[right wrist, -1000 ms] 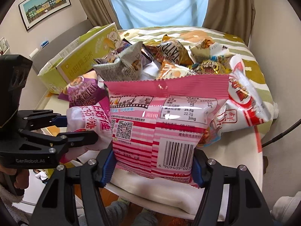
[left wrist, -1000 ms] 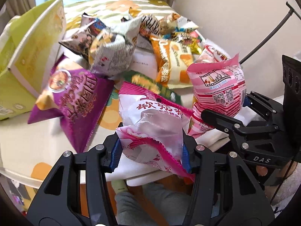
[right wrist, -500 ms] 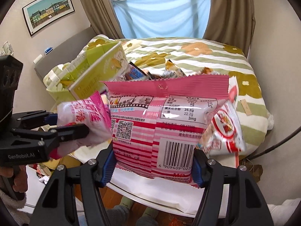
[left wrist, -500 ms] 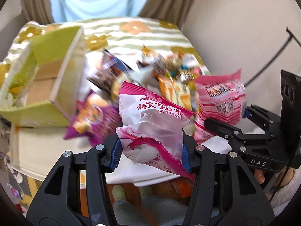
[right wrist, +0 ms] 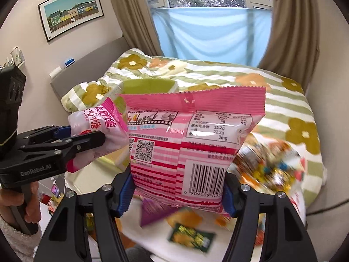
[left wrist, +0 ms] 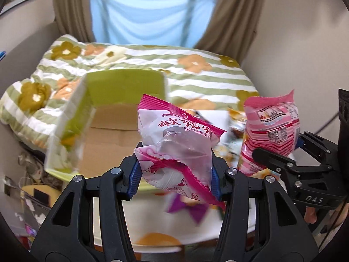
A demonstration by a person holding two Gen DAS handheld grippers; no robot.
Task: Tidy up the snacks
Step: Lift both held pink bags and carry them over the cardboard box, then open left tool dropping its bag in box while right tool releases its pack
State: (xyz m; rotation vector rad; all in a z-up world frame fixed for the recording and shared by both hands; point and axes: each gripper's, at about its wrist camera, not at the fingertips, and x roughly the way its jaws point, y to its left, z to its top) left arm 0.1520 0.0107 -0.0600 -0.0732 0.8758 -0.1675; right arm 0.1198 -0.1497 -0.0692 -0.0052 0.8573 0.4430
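Observation:
My left gripper (left wrist: 174, 180) is shut on a white and magenta candy bag (left wrist: 176, 144), held in the air in front of an open green carton (left wrist: 122, 100) with a bare cardboard floor. My right gripper (right wrist: 176, 196) is shut on a pink striped bag (right wrist: 187, 144) with a barcode, also lifted. In the left wrist view the pink striped bag (left wrist: 271, 128) and the right gripper (left wrist: 281, 152) hang at the right. From the right wrist camera, the left gripper (right wrist: 72, 137) with the candy bag (right wrist: 98, 128) sits at the left, before the green carton (right wrist: 148, 85).
Blurred snack packets (right wrist: 270, 163) lie on the white table (right wrist: 187, 240) below, among them a purple bag (left wrist: 187, 207) and a dark green packet (right wrist: 190, 237). A flower-patterned bed (left wrist: 196, 65) fills the space behind. A hand (right wrist: 28, 205) grips the left handle.
Both grippers have risen with their bags and swung left, away from the snack pile. The green carton now sits straight ahead of the left gripper, its inside showing.

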